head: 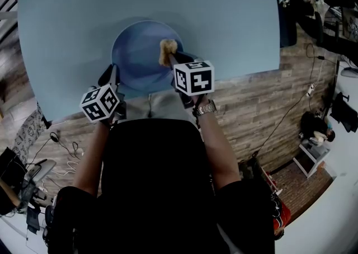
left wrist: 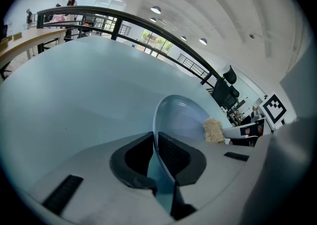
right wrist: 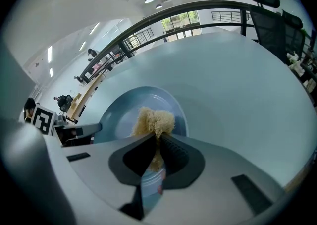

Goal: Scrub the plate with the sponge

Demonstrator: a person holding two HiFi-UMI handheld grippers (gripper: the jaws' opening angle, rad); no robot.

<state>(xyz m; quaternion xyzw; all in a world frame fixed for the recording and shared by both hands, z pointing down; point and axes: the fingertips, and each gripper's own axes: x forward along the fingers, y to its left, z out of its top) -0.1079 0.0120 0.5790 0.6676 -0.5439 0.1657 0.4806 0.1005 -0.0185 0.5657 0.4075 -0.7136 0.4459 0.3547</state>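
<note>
A round blue plate (head: 140, 51) lies on the light blue table (head: 224, 12) near its front edge. My left gripper (head: 113, 75) is shut on the plate's near-left rim (left wrist: 157, 135), which runs between its two pads. My right gripper (head: 171, 58) is shut on a tan, fibrous sponge (head: 167, 50) and holds it over the plate's right side. In the right gripper view the sponge (right wrist: 154, 121) sticks out past the pads above the plate (right wrist: 119, 115). The left gripper view shows the sponge (left wrist: 214, 130) against the plate's far side.
The table's front edge (head: 246, 74) runs just behind my hands, with wooden floor (head: 251, 107) below. Cables and bags lie on the floor at left (head: 61, 152) and right (head: 313, 127). Black office chairs (right wrist: 270, 11) stand at the table's far side.
</note>
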